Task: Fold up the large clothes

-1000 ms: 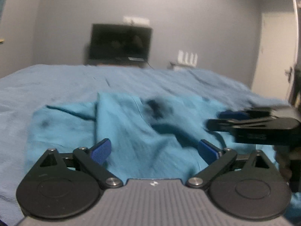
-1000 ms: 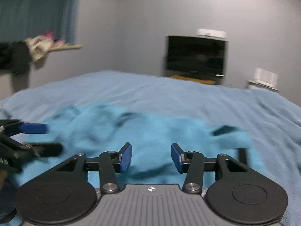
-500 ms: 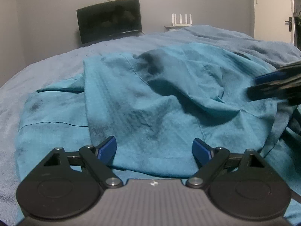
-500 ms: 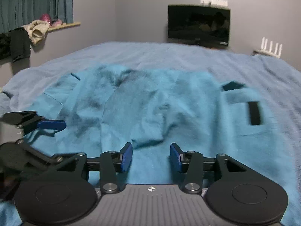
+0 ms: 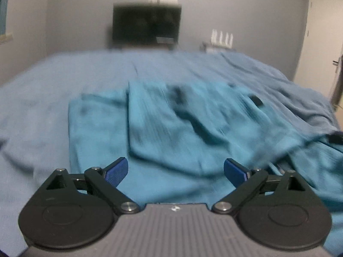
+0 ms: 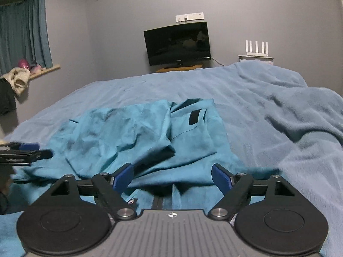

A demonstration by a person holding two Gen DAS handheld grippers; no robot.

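Note:
A large teal garment (image 5: 193, 132) lies crumpled on the bed, with a folded-over flap and a black patch (image 6: 194, 117). It also shows in the right wrist view (image 6: 133, 141). My left gripper (image 5: 175, 171) is open and empty, held just above the garment's near edge. My right gripper (image 6: 172, 174) is open and empty over the garment's near edge. The left gripper also shows at the left edge of the right wrist view (image 6: 27, 153), side-on.
A light blue blanket (image 6: 268, 115) covers the bed, bunched into folds at the right. A dark TV (image 6: 178, 42) stands against the far wall, a white router (image 6: 256, 50) to its right. Clothes (image 6: 17, 81) hang by a curtained window at left. A door (image 5: 319, 34) is at right.
The right gripper's jaws have opened wider. Both grippers have pulled back and lifted, so the garment now looks farther off. The left wrist view is blurred by motion.

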